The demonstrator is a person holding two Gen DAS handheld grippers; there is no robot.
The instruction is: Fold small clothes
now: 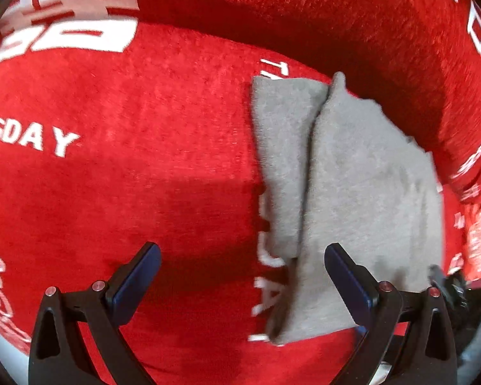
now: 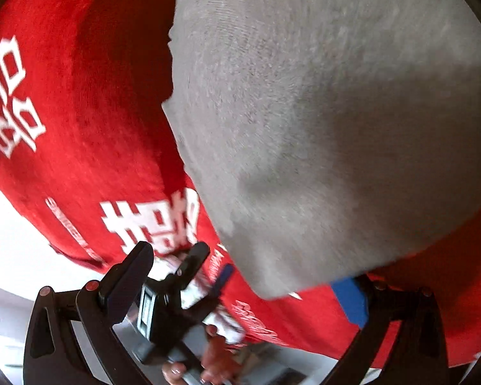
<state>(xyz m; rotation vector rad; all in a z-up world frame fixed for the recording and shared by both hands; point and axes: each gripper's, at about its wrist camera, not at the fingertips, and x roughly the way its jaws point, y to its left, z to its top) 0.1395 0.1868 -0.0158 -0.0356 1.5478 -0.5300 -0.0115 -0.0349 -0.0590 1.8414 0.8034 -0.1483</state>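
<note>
While left claw (image 1: 242,272) gapes, grey cloth (image 1: 352,192) touches its right finger

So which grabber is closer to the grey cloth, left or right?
Right. The right gripper is right up against the grey cloth, which drapes over one finger. The left gripper hangs open at its near edge, one finger over it, not gripping.

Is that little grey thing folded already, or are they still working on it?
Partly done, it seems: the grey cloth lies on the red cover with one layer lapped over another. Nothing is in hand: the left gripper and right gripper are open, empty. Any further fold remains.
</note>
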